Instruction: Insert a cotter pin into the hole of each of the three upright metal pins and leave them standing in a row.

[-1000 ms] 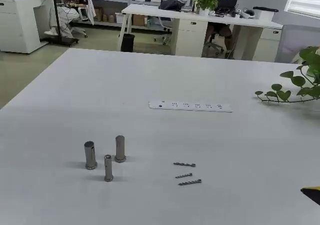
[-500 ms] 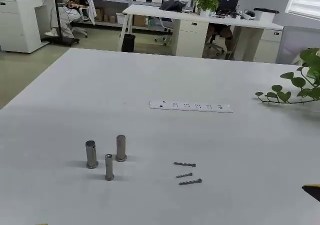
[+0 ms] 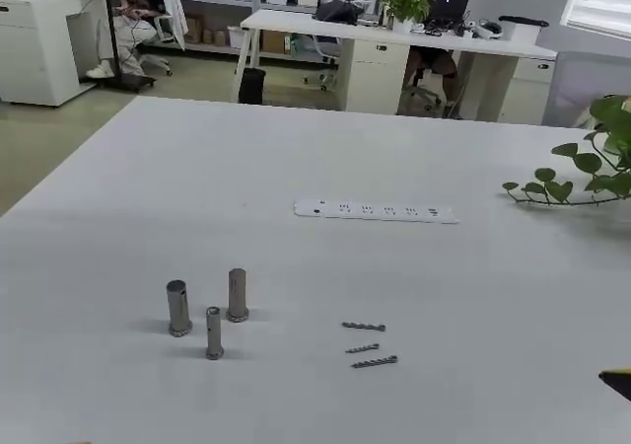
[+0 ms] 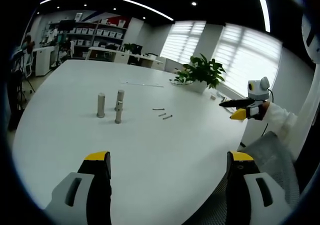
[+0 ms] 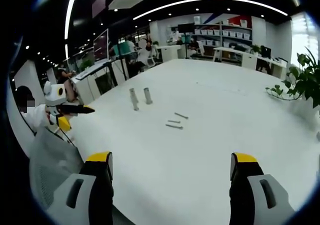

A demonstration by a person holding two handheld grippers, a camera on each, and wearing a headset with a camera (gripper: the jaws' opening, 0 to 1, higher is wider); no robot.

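Three upright metal pins (image 3: 214, 332) stand in a loose cluster at the front left of the white table (image 3: 296, 158); they also appear as metal pins (image 4: 119, 112) and metal pins (image 5: 134, 99). Three cotter pins (image 3: 364, 346) lie flat to their right, seen again as cotter pins (image 4: 162, 114) and cotter pins (image 5: 175, 121). My left gripper (image 4: 168, 157) is open and empty, well short of the pins. My right gripper (image 5: 172, 158) is also open and empty, off the table's right side; its yellow and black tip (image 3: 618, 382) pokes into the head view.
A white power strip (image 3: 375, 210) lies across the middle of the table. A leafy plant (image 3: 592, 158) trails over the right edge. Desks, shelves and seated people are in the room beyond.
The head camera has shifted slightly. The metal pins and cotter pins stay where they were.
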